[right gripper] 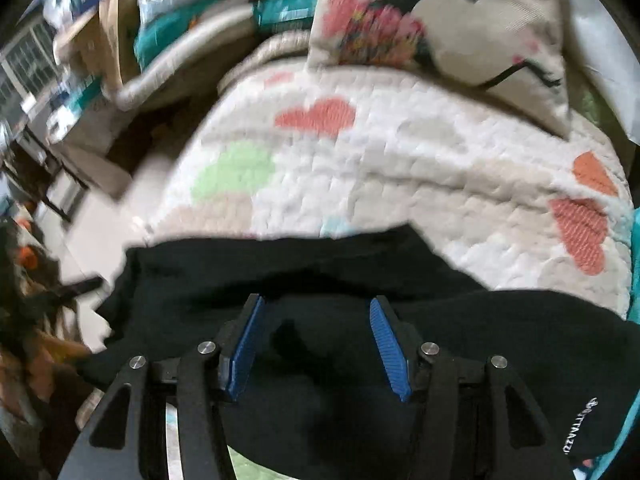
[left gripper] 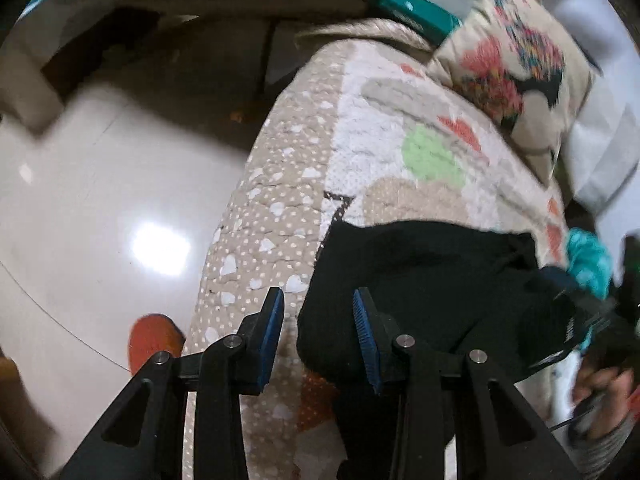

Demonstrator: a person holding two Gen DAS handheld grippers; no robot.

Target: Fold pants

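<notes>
On the near part of a quilted blanket (right gripper: 400, 168) lie the black pants (right gripper: 340, 360), bunched rather than flat, their far edge running across the blanket and a white printed word showing at the near right; the blanket covers what seems a sofa or bed, with a patterned cushion (right gripper: 432, 20) at its far end, so the soft flat top probably serves as the folding surface; the right gripper (right gripper: 316, 346) hangs over the middle of the cloth with its blue pads spread apart and nothing between them, likely poised to choose a hold; the left gripper (left gripper: 318, 338) is likewise released, one pad over the blanket's dotted border and the other over the left edge of the pants (left gripper: 420, 288), a sensible spot for taking that edge (whether either pad touches the cloth I cannot tell); pale shiny floor (left gripper: 100, 200) lies to the left; both views are blurred, the near part of the pants is hidden behind the gripper arms, waistband and legs cannot be told apart in the dark cloth, and the teal scrap (left gripper: 588, 260) at the right edge is cut off and unclear
</notes>
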